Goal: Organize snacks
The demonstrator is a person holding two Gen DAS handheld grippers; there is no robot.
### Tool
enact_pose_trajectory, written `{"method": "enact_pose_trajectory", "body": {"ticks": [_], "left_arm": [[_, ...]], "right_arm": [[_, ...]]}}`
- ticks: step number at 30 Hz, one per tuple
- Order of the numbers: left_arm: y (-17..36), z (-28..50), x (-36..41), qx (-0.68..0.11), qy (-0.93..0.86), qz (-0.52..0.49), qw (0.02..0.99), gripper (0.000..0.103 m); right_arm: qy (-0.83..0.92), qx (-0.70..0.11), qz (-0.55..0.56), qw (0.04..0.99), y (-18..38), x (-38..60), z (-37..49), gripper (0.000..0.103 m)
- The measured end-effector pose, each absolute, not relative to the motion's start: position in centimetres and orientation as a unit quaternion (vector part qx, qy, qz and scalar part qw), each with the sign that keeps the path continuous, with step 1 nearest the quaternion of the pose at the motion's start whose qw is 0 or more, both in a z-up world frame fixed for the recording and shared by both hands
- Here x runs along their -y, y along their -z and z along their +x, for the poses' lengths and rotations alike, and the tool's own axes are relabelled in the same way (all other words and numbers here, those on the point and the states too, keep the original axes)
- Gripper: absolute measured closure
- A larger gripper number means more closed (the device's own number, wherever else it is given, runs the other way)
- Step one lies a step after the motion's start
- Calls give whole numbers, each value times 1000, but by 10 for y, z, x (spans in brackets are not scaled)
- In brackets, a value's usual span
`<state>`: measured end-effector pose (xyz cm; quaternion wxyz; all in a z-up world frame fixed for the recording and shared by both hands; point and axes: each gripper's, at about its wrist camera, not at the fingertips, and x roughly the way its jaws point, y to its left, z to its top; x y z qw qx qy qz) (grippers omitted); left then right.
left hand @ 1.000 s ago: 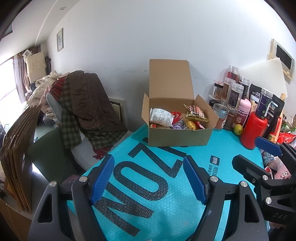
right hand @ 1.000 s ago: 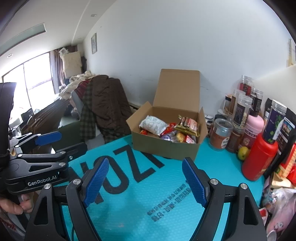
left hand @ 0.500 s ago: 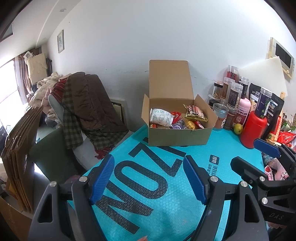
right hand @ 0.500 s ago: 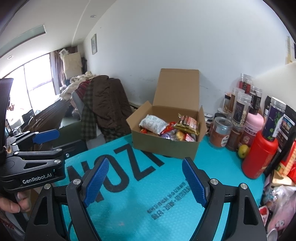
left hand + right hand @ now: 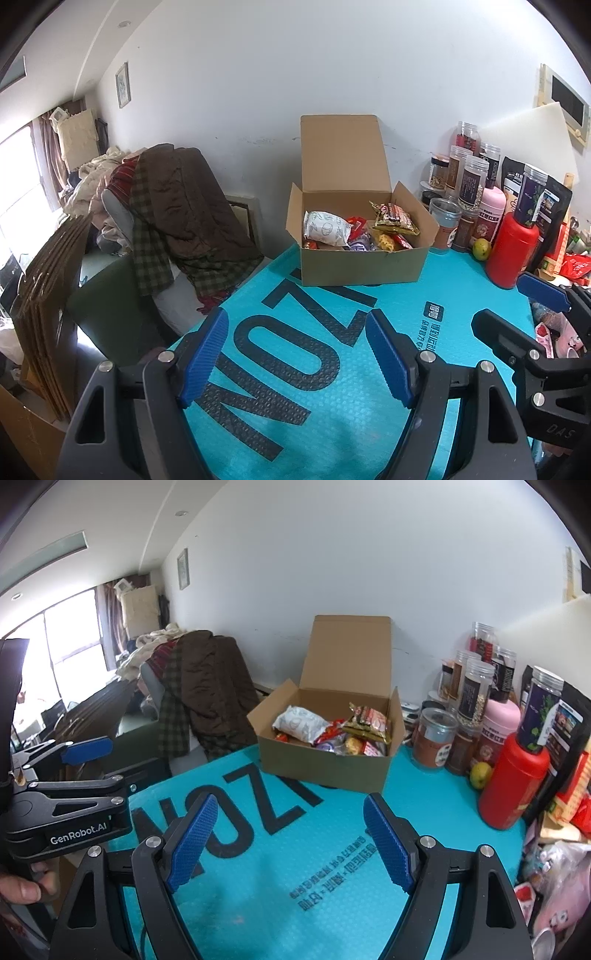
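Left wrist: cardboard box (image 5: 360, 264) broadside, lid upright behind.

Large black letters "NOZ" printed on teal mat (image 5: 332, 369) in front of cardboard box (image 5: 362, 266), "GenRobot.AI" in white on left gripper (image 5: 88, 771) body, "DAS" embossed on right gripper (image 5: 517, 306) body, jar labels beside box unreadable

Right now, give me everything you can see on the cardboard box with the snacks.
The cardboard box is plain brown corrugated card, open, with its lid flap standing upright at the back near the white wall and its side flaps splayed outward. It sits flat at the far edge of the teal mat. Inside lie loose snack packets, among them a white wrapper on the left and a gold-and-red packet on top at the right. Jars stand just to its right. Neither gripper touches it.
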<state>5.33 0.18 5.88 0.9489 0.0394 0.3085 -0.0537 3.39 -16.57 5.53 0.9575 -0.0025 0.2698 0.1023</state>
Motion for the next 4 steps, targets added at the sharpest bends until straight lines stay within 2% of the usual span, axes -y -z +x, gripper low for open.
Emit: {"method": "enact_pose_trajectory", "body": {"ticks": [4], "left_arm": [[-58,53,-2,-311,61,36,948,26]], "right_arm": [[-101,-270,-2,958,-55,166,32,21]]}}
